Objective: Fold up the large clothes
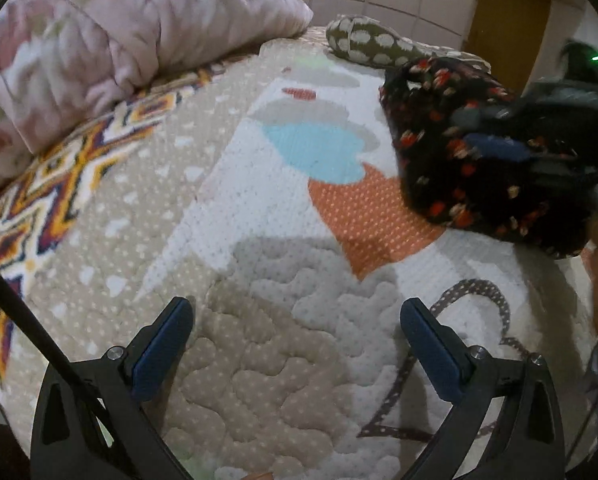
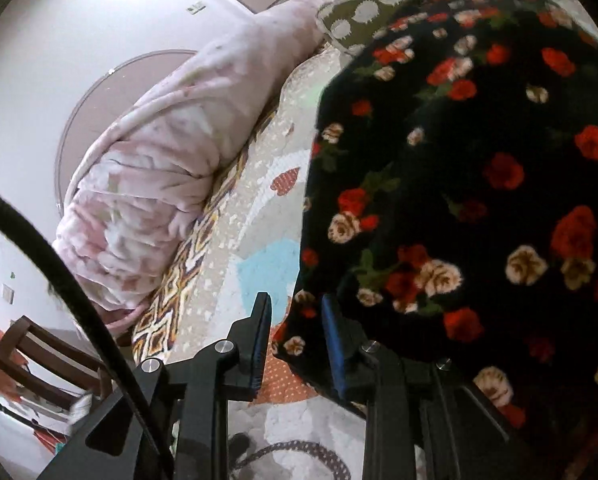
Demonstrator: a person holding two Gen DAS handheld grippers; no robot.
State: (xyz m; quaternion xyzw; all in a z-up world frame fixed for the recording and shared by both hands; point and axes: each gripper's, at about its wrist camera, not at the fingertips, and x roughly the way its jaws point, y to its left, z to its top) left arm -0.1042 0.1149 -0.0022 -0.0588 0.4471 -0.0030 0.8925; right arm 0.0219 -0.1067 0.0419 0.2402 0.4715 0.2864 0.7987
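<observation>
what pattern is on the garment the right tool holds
Red and cream roses on black fleece garment, clearest in the right wrist view.

Floral garment (image 2: 479, 200) cut off right, right gripper (image 1: 511, 148) blurred

Soft, even indoor light, brightest on the wall (image 2: 99, 20) at upper left of the right view. Both frames are softly blurred; the garment (image 1: 459, 152) smears at right. Fisheye bending, dark vignetted corners.

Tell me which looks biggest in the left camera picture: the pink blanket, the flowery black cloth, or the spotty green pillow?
1. pink blanket, biggest in this view.
2. flowery black cloth, held up by the right gripper.
3. spotty green pillow, smallest, though it is farther off and partly hidden, so its true size is unsure.
</observation>
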